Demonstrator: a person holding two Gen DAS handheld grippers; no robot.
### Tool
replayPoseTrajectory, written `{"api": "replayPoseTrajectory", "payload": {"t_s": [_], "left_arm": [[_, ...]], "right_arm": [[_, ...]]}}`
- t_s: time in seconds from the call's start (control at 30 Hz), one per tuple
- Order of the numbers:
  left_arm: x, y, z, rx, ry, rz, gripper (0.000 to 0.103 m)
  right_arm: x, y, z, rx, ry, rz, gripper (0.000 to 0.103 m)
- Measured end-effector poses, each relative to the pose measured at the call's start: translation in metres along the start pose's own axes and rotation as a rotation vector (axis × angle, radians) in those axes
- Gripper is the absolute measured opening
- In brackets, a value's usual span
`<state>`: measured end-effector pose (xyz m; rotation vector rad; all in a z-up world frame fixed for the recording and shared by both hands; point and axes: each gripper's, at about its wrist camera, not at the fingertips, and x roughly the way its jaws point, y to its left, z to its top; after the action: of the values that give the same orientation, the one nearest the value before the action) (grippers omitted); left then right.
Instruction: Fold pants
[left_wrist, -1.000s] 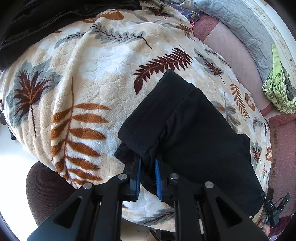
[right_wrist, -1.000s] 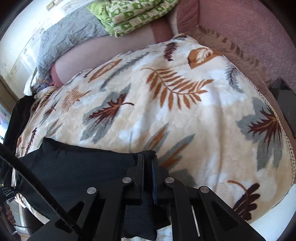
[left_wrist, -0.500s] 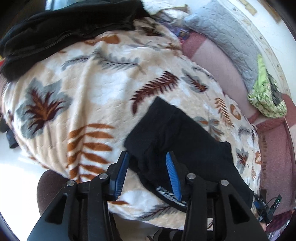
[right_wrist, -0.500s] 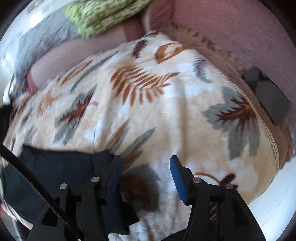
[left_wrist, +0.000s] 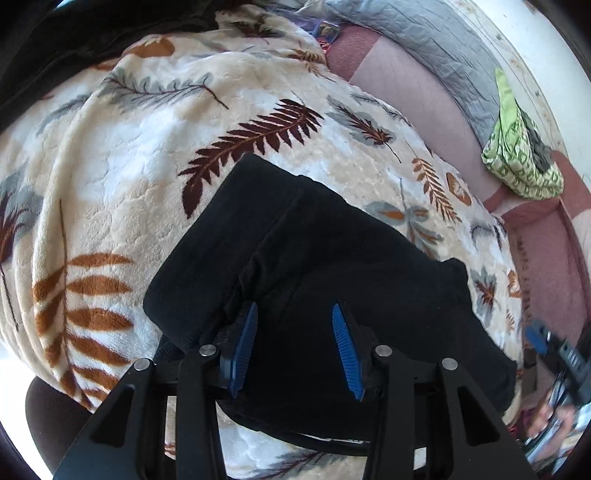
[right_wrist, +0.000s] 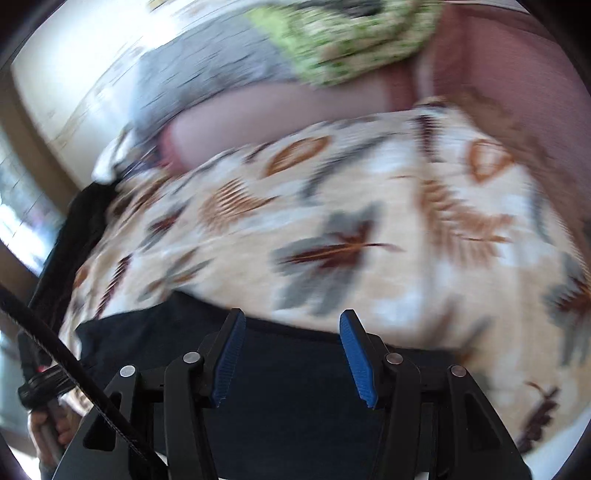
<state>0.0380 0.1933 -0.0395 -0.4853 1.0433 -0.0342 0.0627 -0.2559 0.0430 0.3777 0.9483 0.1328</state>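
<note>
The black pants (left_wrist: 314, 266) lie folded in a compact block on a leaf-print blanket (left_wrist: 110, 155). My left gripper (left_wrist: 295, 317) is open, its blue pads just above the near edge of the pants, holding nothing. In the blurred right wrist view the pants (right_wrist: 295, 387) fill the bottom, and my right gripper (right_wrist: 291, 325) is open over their far edge, empty. The other gripper shows at the right edge of the left wrist view (left_wrist: 554, 354).
The blanket covers a pink sofa (left_wrist: 406, 85). A grey quilted cushion (left_wrist: 436, 37) and a green patterned cloth (left_wrist: 524, 162) lie at the back. A dark garment pile (left_wrist: 74, 48) sits at the far left. A brown stool (left_wrist: 48, 417) stands below the blanket's edge.
Both grippers were shut on the pants' edge a second ago. Both have opened and let the cloth go. The right gripper is swinging left over the pants; the pants lie flat.
</note>
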Motion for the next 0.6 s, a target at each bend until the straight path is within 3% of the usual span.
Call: {"api": "replayPoseTrajectory", "payload": {"t_s": [0.17, 0.27, 0.3, 0.37, 0.4, 0.43, 0.47, 0.5, 0.53, 0.6], "left_arm": [[0.003, -0.002, -0.002, 0.001, -0.027, 0.007, 0.042], [0.004, 0.001, -0.002, -0.004, -0.029, -0.013, 0.042], [0.004, 0.003, -0.001, -0.011, -0.027, -0.026, 0.042], [0.004, 0.006, -0.001, -0.022, -0.024, -0.044, 0.042], [0.004, 0.007, -0.001, -0.027, -0.023, -0.052, 0.042], [0.003, 0.008, -0.001, -0.03, -0.023, -0.055, 0.042], [0.003, 0.008, -0.001, -0.029, -0.024, -0.054, 0.042], [0.004, 0.007, -0.001, -0.025, -0.026, -0.049, 0.042], [0.003, 0.006, -0.002, -0.02, -0.029, -0.045, 0.042], [0.003, 0.004, -0.003, -0.006, -0.033, -0.032, 0.042]], "right_arm": [[0.079, 0.091, 0.01, -0.153, 0.14, 0.203, 0.054], [0.136, 0.126, 0.01, -0.151, 0.274, 0.288, 0.053], [0.156, 0.133, 0.01, -0.157, 0.314, 0.265, 0.052], [0.187, 0.135, 0.013, -0.161, 0.359, 0.172, 0.036], [0.194, 0.133, 0.019, -0.145, 0.343, 0.149, 0.023], [0.195, 0.131, 0.027, -0.133, 0.303, 0.125, 0.022], [0.194, 0.13, 0.038, -0.14, 0.24, 0.024, 0.027], [0.191, 0.128, 0.045, -0.153, 0.194, -0.087, 0.04], [0.187, 0.125, 0.05, -0.154, 0.162, -0.136, 0.042], [0.17, 0.112, 0.055, -0.104, 0.146, -0.053, 0.043]]}}
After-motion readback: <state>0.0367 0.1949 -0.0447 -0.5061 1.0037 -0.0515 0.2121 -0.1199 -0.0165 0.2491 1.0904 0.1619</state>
